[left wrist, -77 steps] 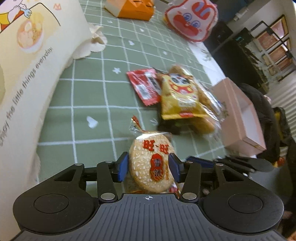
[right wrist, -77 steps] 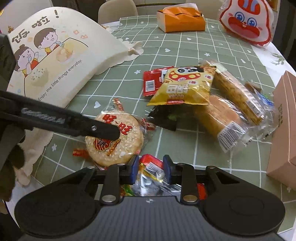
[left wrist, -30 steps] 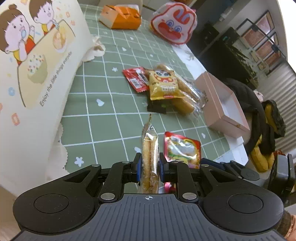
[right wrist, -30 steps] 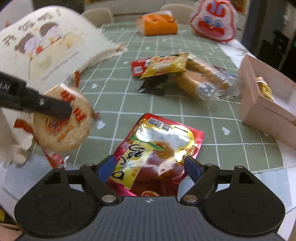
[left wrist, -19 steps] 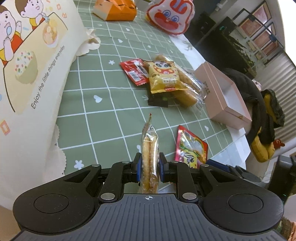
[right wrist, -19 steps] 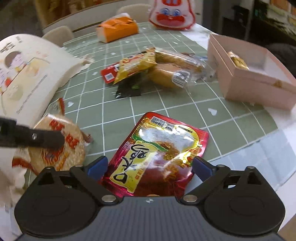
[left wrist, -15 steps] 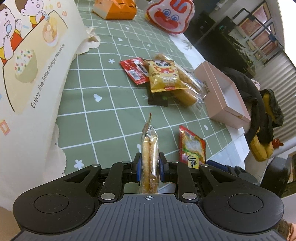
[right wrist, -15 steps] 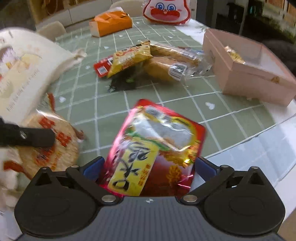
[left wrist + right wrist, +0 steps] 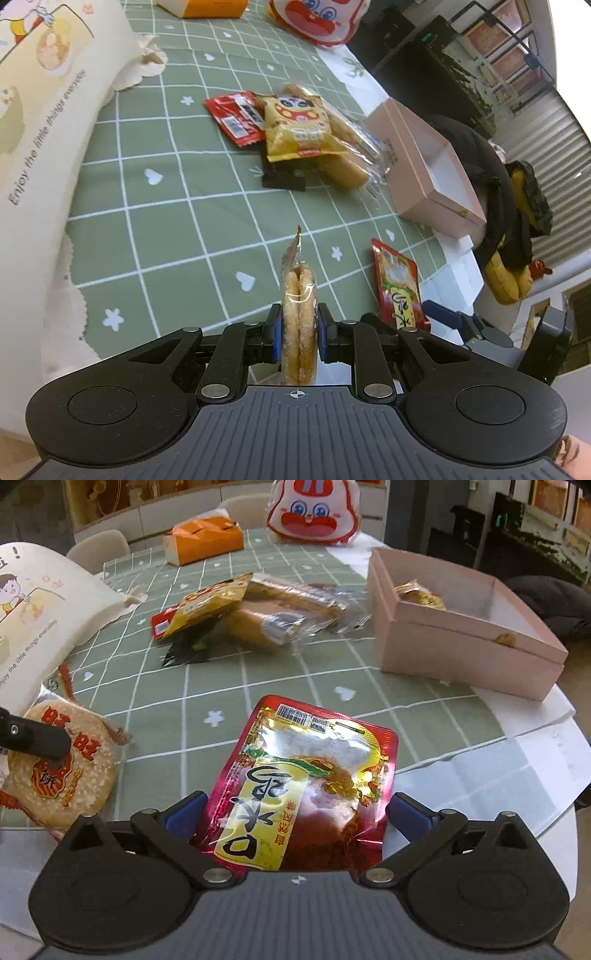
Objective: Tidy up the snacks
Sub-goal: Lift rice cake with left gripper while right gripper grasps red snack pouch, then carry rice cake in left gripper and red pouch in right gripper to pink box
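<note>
The left claw [image 9: 299, 334] gripped a wrapped rice cracker [image 9: 299, 325] edge-on above the counter [image 9: 177, 229]. The right claw [image 9: 295, 818] stood wide around a red foil snack pouch [image 9: 306, 786], near the pink box [image 9: 461, 646].

The left hand-held gripper [image 9: 299, 338] tilts down toward the counter. Its two blue pads [image 9: 276, 338] are close together and squeeze a round rice cracker pack [image 9: 299, 317] that stands on its edge between them. The right hand-held gripper [image 9: 295, 814] also tilts down. Its jaws stand wide apart, as wide as they go. A red snack pouch [image 9: 306, 782] sits between them, and the pads do not look like they press on it.
</note>
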The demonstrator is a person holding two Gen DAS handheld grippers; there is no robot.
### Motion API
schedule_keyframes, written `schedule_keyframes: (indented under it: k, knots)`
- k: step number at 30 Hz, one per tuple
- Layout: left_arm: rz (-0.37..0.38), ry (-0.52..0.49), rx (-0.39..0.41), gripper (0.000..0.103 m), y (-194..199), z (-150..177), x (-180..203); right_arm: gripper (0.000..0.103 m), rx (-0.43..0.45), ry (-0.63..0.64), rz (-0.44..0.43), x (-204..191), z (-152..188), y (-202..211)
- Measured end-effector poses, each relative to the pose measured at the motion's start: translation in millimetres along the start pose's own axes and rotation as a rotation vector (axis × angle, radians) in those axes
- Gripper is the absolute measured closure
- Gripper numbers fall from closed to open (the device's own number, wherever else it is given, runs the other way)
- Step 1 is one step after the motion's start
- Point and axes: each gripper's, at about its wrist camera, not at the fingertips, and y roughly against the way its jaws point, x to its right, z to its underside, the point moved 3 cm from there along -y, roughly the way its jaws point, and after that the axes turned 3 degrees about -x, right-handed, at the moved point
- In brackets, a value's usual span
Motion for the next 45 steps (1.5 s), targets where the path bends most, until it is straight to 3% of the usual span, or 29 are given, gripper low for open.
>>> schedule_keyframes:
  k: [6, 13, 19, 29, 33, 39, 42, 45]
  knots:
    - [0.001, -0.017, -0.019, 0.081, -5.5, 0.8, 8.0, 0.0, 0.028, -0.013, -0.003, 6.6, 2.2, -1.1]
    - [-0.045, -0.068, -0.036, 0.078, -8.7, 1.7, 15.2, 0.0, -0.005, -0.128, 0.08, 2.6, -7.4, -6.2]
    - [-0.053, -0.079, -0.048, 0.077, -9.4, 3.8, 13.5, 0.001, 0.007, -0.097, 0.063, 3.1, -9.9, -9.1]
    - [-0.003, -0.096, -0.08, 0.079, -19.2, 2.5, 25.0, 0.033, -0.01, 0.025, -0.008, 13.1, -7.2, 18.6]
    - [0.022, -0.113, -0.093, 0.081, -23.7, 4.1, 37.1, 0.036, -0.038, -0.009, -0.031, 29.5, -8.8, 30.3]
    - [0.059, -0.109, -0.106, 0.081, -30.4, 3.7, 51.4, 0.037, -0.008, -0.274, -0.181, 89.7, -23.0, 62.8]
    - [0.09, -0.112, -0.125, 0.081, -35.0, 0.6, 64.2, 0.037, 0.003, -0.299, -0.154, 109.4, -30.1, 74.9]
    - [0.14, -0.124, -0.122, 0.081, -33.4, -7.8, 86.3, 0.037, 0.014, -0.213, -0.079, 115.7, -34.1, 89.8]
